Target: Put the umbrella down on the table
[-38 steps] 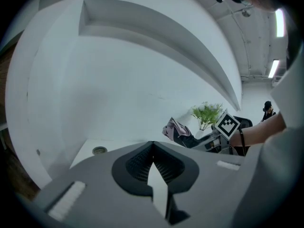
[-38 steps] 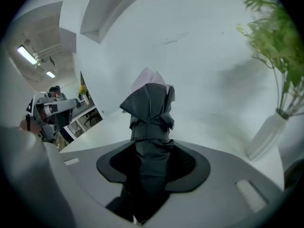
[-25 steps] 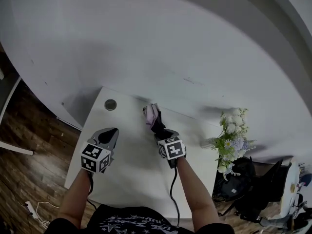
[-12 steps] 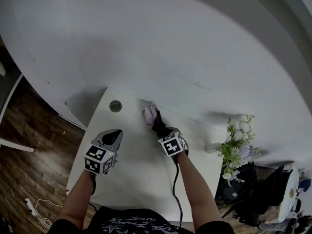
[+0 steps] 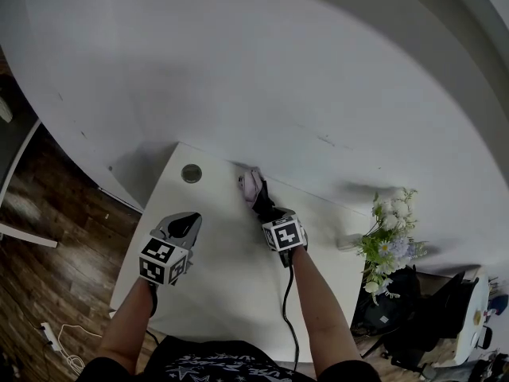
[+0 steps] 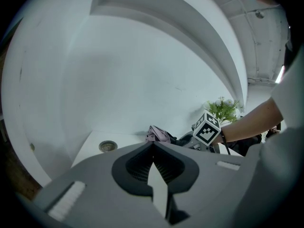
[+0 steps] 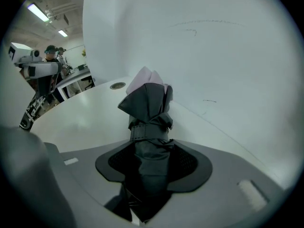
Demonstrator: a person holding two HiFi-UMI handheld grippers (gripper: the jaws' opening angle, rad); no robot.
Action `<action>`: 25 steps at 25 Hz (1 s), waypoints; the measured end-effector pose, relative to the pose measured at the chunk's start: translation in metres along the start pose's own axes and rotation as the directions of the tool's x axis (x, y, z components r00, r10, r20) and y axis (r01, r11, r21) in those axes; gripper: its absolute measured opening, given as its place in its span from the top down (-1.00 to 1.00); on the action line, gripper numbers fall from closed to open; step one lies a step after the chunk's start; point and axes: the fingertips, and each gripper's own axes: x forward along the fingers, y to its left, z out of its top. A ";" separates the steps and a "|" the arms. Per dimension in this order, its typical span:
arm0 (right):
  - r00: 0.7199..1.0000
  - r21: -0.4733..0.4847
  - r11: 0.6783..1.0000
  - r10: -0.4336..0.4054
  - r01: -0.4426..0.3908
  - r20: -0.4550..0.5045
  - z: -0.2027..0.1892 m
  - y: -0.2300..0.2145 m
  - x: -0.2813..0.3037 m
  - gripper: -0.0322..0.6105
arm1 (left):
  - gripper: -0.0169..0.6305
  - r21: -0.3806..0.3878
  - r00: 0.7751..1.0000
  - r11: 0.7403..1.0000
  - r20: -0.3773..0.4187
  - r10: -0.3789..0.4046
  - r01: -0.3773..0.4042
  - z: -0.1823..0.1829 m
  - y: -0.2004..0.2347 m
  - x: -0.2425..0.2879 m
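The folded umbrella (image 5: 252, 187), dark with a pale pink end and a strap round it, lies at the far edge of the white table (image 5: 223, 281), close to the wall. My right gripper (image 5: 262, 204) has it between its jaws, which are opening; the dark fabric (image 7: 149, 113) still fills the gap between the pads. The pink end points toward the wall. My left gripper (image 5: 183, 224) hovers over the table's left side, shut and holding nothing. From the left gripper view the umbrella (image 6: 159, 135) and the right gripper's marker cube (image 6: 207, 131) show beyond the shut jaw tips.
A round metal grommet (image 5: 191, 173) sits in the table's far left corner. A bunch of flowers (image 5: 386, 241) stands off the table's right end. A white curved wall (image 5: 302, 94) runs along the far edge. Wooden floor (image 5: 48, 269) lies to the left.
My right gripper has sunk a little toward the table with the umbrella. The left gripper has stayed where it was.
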 end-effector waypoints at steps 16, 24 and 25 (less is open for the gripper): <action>0.993 0.072 0.995 -0.071 0.064 0.092 -0.010 -0.005 -0.045 -0.30 | 0.94 0.018 1.000 1.000 0.026 0.010 -0.010 0.007 -0.013 -0.028; 0.974 0.094 0.990 -0.123 0.107 0.188 -0.011 0.006 -0.106 0.13 | 0.94 0.044 0.998 0.999 0.059 -0.005 0.002 0.011 -0.044 -0.056; 0.971 0.098 0.989 -0.130 0.112 0.201 -0.013 0.008 -0.113 0.20 | 0.94 0.045 0.998 0.999 0.065 -0.008 0.005 0.011 -0.049 -0.060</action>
